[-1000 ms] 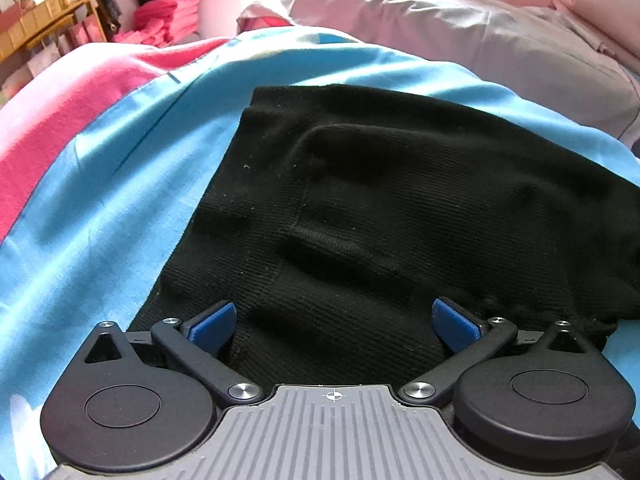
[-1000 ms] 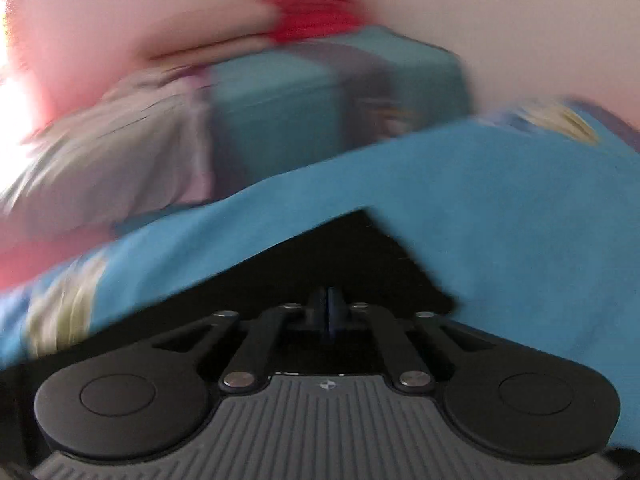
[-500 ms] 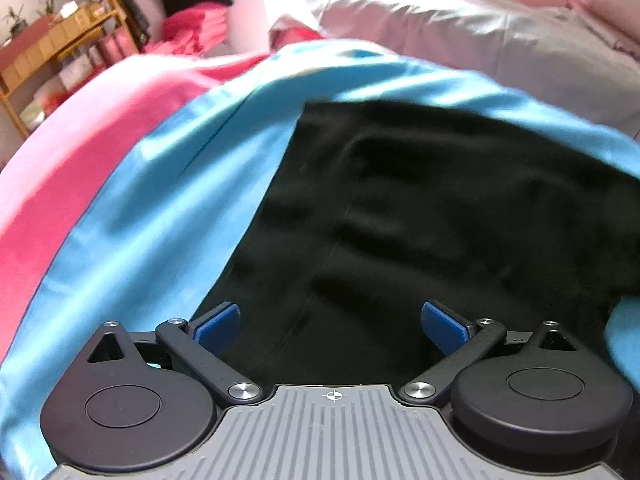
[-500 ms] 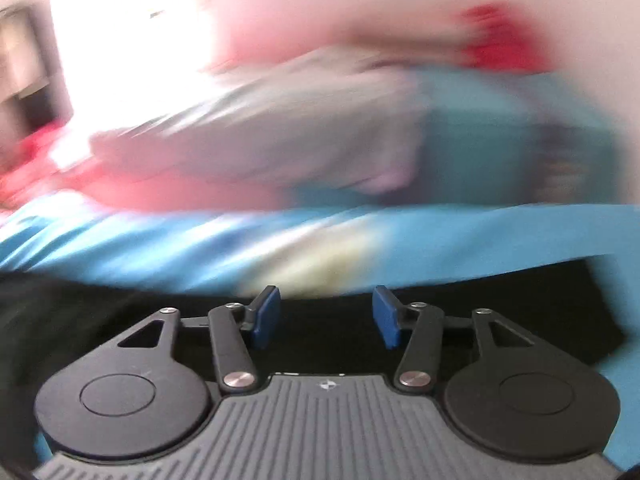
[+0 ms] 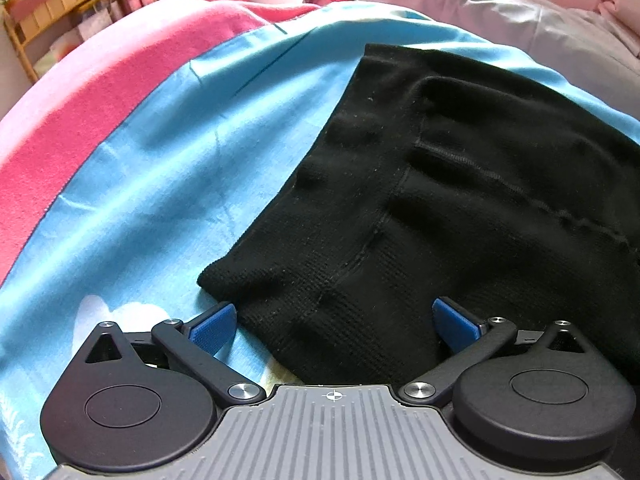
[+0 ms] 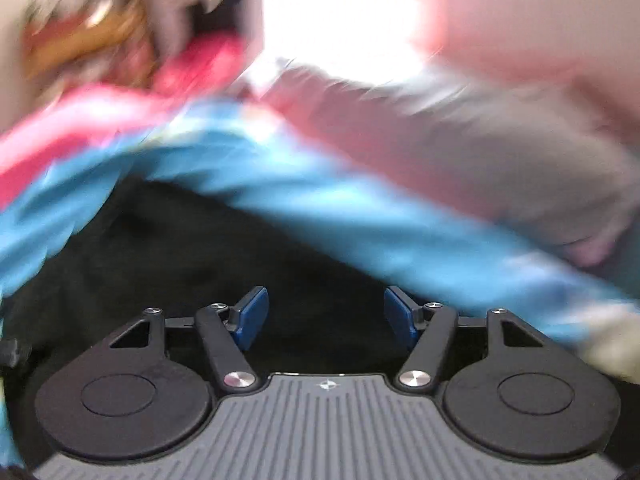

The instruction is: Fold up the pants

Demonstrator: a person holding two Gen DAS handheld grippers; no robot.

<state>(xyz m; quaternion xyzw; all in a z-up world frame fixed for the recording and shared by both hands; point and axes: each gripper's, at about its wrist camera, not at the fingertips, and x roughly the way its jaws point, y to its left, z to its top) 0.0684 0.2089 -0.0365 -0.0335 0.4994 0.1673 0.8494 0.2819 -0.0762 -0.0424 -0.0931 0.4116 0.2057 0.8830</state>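
Left wrist view: the black pants [image 5: 460, 184] are seen lying in a partly folded stack on the blue sheet [image 5: 172, 152] of the bed, with a pink blanket [image 5: 72, 120] beyond it and a grey pillow [image 5: 480, 4] at the head. The left gripper [image 5: 334, 320] is held at the near edge of the stack, its fingers [image 5: 210, 326] spread wide and nothing gripped; the near corner of the fabric lies between them. For a clean fold, both layers at this edge should be taken together, close to the corner, so that the upper layer is not dragged off the lower one.

Right wrist view: the picture is blurred by motion. The right gripper [image 6: 326, 318] is shown above dark cloth, its fingers [image 6: 250, 316] moderately parted and empty. The opposite edge is best gripped at matching height, so the fold is carried over evenly.
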